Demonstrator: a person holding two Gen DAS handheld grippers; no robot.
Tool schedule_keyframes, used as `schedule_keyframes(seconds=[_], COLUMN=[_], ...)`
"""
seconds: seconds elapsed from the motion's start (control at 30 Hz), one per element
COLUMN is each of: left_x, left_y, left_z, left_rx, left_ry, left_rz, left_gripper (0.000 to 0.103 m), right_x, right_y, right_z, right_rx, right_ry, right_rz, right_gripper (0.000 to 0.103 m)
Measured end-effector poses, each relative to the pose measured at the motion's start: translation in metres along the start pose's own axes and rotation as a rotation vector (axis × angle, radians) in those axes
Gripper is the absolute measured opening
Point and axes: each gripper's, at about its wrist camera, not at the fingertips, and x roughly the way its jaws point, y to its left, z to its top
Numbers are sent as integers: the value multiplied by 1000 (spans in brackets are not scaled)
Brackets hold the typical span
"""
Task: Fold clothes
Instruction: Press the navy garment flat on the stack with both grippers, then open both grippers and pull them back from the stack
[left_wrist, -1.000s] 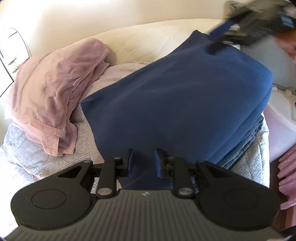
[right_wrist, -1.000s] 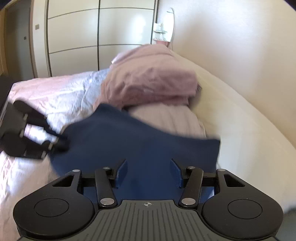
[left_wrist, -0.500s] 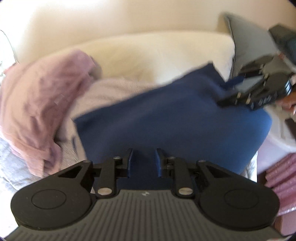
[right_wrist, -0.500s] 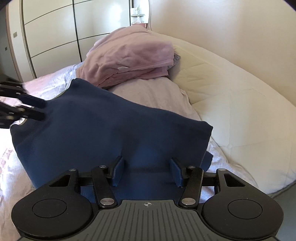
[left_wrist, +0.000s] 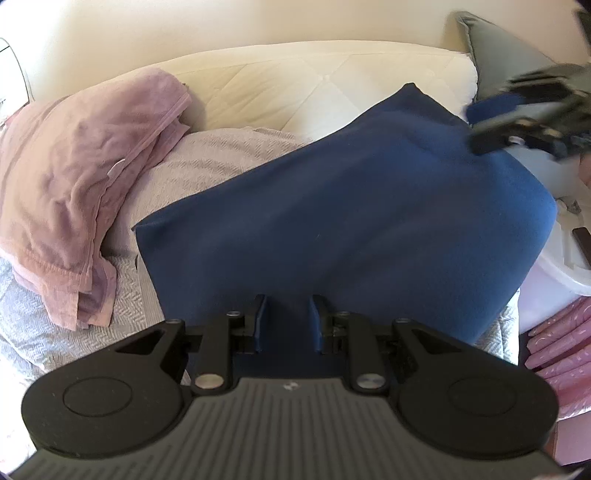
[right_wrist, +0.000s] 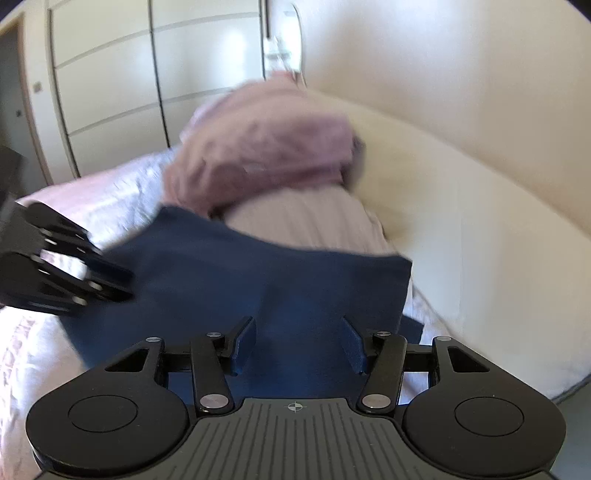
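A dark blue garment (left_wrist: 351, 221) is stretched between my two grippers above the bed. My left gripper (left_wrist: 288, 321) is shut on its near edge, with the cloth pinched between narrow jaws. It shows blurred at the left of the right wrist view, left gripper (right_wrist: 110, 284), clamped on the blue garment (right_wrist: 258, 280). My right gripper (right_wrist: 297, 343) holds the opposite edge, its jaws wider with blue cloth bunched between them. In the left wrist view the right gripper (left_wrist: 491, 122) shows blurred at the far right with a blue corner in it.
A crumpled pink garment pile (left_wrist: 74, 184) lies on the patterned bedspread (left_wrist: 37, 314) to the left, also pink pile (right_wrist: 266, 147). A cream padded bed edge (left_wrist: 295, 85) runs behind. A grey pillow (left_wrist: 498, 48), white tub (left_wrist: 561, 266) and wardrobe doors (right_wrist: 110, 92) surround the bed.
Both grippers have shifted sideways across the bed with the blue garment held between them. The right gripper has rolled and dipped slightly. Both grips are unchanged.
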Motion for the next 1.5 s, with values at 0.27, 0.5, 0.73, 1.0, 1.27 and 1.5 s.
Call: schedule_keyframes(seconds=[0.27, 0.5, 0.73, 1.0, 1.27, 1.5], left_x=[-12, -28, -31, -75, -151, -223], left_y=[-3, 4, 2, -18, -63, -99], left_z=[0, -23, -24, -46, -123, -191], left_rx=[-17, -124, -129, -162, -215, -246], left_ry=[-44, 15, -11, -92, -132, -104], left_rz=[19, 27, 59, 89, 100, 60], left_gripper=[21, 23, 23, 48, 88, 101], right_x=[-8, -18, -24, -79, -147, -196], right_y=[11, 10, 14, 46, 150, 257], right_z=[-55, -47, -42, -69, -138, -172], right_rx=[52, 58, 59, 135, 313, 416], right_ry=[74, 77, 74, 32, 77, 96], right_rz=[15, 7, -16, -102, -267, -342], right_gripper=[54, 55, 70, 84, 92, 102])
